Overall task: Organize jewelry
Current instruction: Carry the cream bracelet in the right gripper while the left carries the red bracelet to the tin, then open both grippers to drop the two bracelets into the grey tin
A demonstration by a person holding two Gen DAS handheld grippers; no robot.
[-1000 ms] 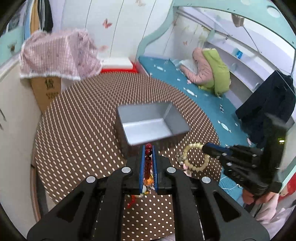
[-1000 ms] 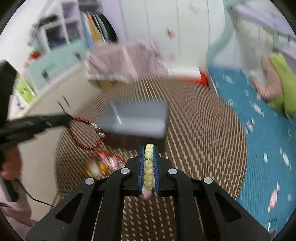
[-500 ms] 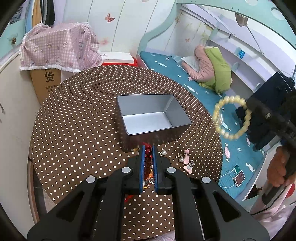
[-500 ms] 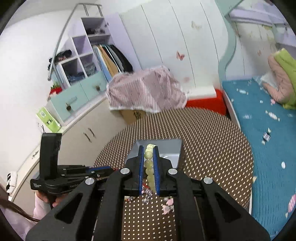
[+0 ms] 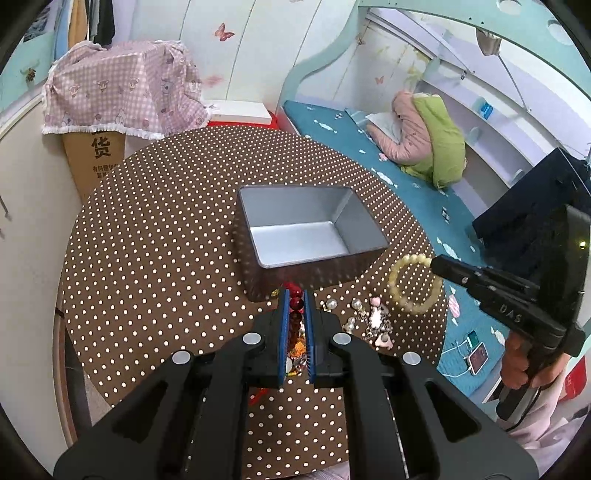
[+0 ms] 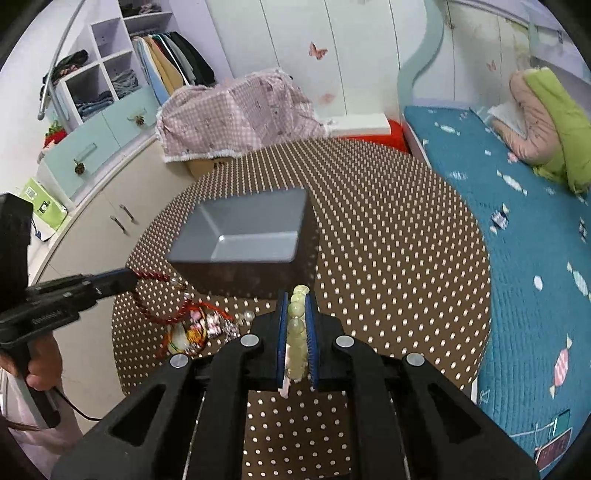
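Pale bead bracelet (image 5: pixel 414 284) hangs clamped in the closed right gripper (image 6: pixel 295 314), above the table (image 5: pixel 155 258) just right of the grey tin (image 5: pixel 310 236). Red bead bracelet (image 6: pixel 155 295) is pinched in the closed left gripper (image 5: pixel 295 306), near the tin's front. Loose jewelry (image 5: pixel 369 321) lies on the table between them.

A child's bedroom at home: butterfly stickers (image 5: pixel 224 32) on pale wardrobe doors, a bunk bed (image 5: pixel 406 177) with a teal candy-print mattress, an open closet (image 6: pixel 173 59) of hanging clothes, a polka-dot-covered round counter (image 5: pixel 147 240).
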